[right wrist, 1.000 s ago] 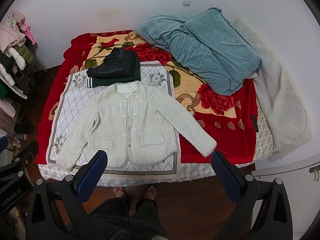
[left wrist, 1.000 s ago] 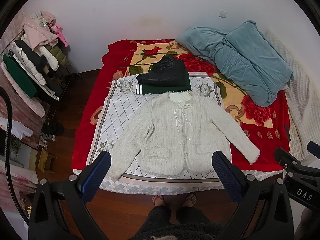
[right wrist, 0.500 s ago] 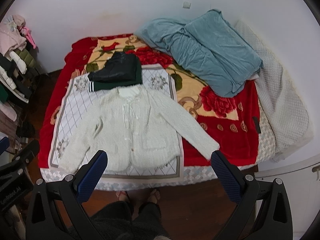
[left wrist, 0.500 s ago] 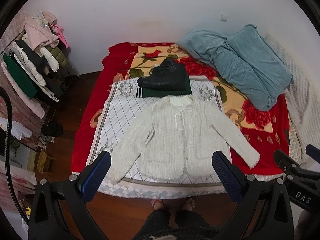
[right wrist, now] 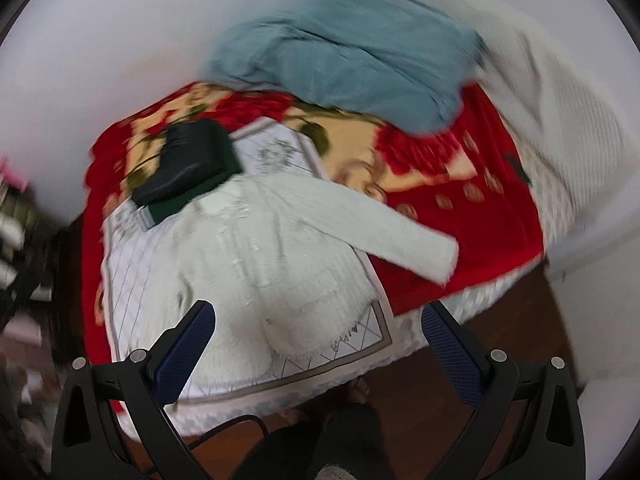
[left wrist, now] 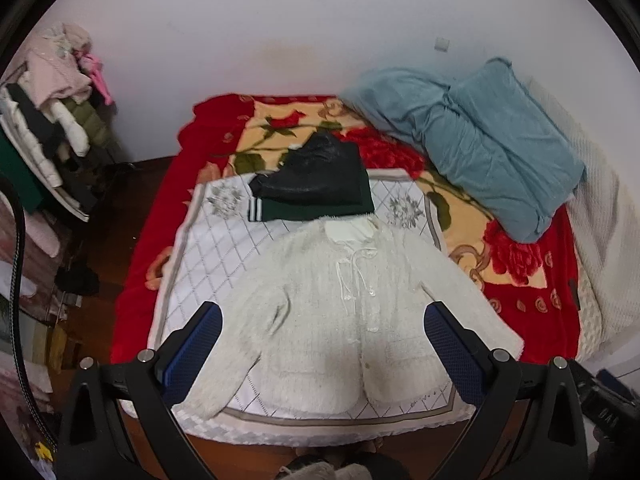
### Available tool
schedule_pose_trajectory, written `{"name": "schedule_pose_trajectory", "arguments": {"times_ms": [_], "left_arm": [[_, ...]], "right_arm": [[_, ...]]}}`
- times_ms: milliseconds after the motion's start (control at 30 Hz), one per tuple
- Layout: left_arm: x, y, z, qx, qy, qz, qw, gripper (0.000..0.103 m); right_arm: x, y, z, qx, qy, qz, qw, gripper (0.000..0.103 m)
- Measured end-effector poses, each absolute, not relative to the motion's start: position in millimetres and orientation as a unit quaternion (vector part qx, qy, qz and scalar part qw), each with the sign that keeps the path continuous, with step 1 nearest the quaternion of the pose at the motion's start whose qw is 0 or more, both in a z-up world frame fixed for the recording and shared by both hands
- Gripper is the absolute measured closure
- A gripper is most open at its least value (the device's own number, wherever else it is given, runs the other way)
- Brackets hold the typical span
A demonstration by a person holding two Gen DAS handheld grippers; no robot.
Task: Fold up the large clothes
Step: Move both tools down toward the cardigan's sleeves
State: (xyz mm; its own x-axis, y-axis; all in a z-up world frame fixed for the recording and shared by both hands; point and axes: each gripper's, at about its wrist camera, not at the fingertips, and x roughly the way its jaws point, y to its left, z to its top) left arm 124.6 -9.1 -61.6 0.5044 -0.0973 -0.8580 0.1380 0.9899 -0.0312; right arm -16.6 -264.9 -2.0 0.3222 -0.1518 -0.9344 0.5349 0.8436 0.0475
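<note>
A fuzzy cream cardigan [left wrist: 344, 312] lies flat, front up, on a white diamond-pattern cloth [left wrist: 224, 248] on the bed, both sleeves spread. My left gripper [left wrist: 320, 344] hovers open above its lower half, holding nothing. In the blurred right wrist view the same cardigan [right wrist: 280, 248] appears tilted, its right sleeve [right wrist: 404, 240] stretched over the red blanket. My right gripper [right wrist: 316, 340] is open and empty above the cardigan's hem.
A folded dark green and black garment [left wrist: 316, 180] lies just beyond the collar. A teal blanket [left wrist: 480, 140] is heaped at the bed's far right. Clothes hang on a rack [left wrist: 44, 120] at left. A person's feet [right wrist: 356, 390] stand on the wooden floor.
Both grippers moved forward and down toward the cardigan. The right gripper swung and tilted, blurring its view. Nothing was grasped.
</note>
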Motion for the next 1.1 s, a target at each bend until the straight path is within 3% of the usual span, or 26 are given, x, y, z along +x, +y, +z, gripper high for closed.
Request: {"name": "schedule_pose_trajectory", "arguments": {"times_ms": [233,400,667,767,933,1000,1100], "left_arm": [[175.5,-51.2,-163.3,0.043,0.534,-0.056,0.843,0.0],[202.2,-83.5,-245.1,0.073,0.563,-0.01,0.823,0.0],[239.4,-132.0,-367.0,0.101,0.606,0.038,0.788,0.0],[248.3,-151.0,-405.0,0.117,0.619,0.038,0.776,0.0],[258.4,-183.6,-446.1,0.135,0.632,0.014,0.763,0.0],[260.5,-194.2,-455.1,0.126,0.635,0.003,0.762,0.0],[264.6,-208.0,-467.7,0.119,0.641,-0.003,0.758,0.0]], "right_arm": [[-38.7,-389.0,-144.4,0.333,0.54,-0.3,0.712,0.001],[-52.5,-485.0,-274.4,0.448,0.518,-0.326,0.651,0.024],[-52.7,-580.8,-469.1,0.602,0.47,-0.335,0.552,0.029],[-53.0,-592.9,-531.0,0.653,0.459,-0.322,0.509,0.044],[-56.7,-601.2,-537.2,0.68,0.367,-0.352,0.529,0.065],[-56.4,-599.4,-528.3,0.682,0.322,-0.352,0.554,0.08],[-44.3,-602.6,-541.9,0.674,0.319,-0.363,0.559,0.079]]}}
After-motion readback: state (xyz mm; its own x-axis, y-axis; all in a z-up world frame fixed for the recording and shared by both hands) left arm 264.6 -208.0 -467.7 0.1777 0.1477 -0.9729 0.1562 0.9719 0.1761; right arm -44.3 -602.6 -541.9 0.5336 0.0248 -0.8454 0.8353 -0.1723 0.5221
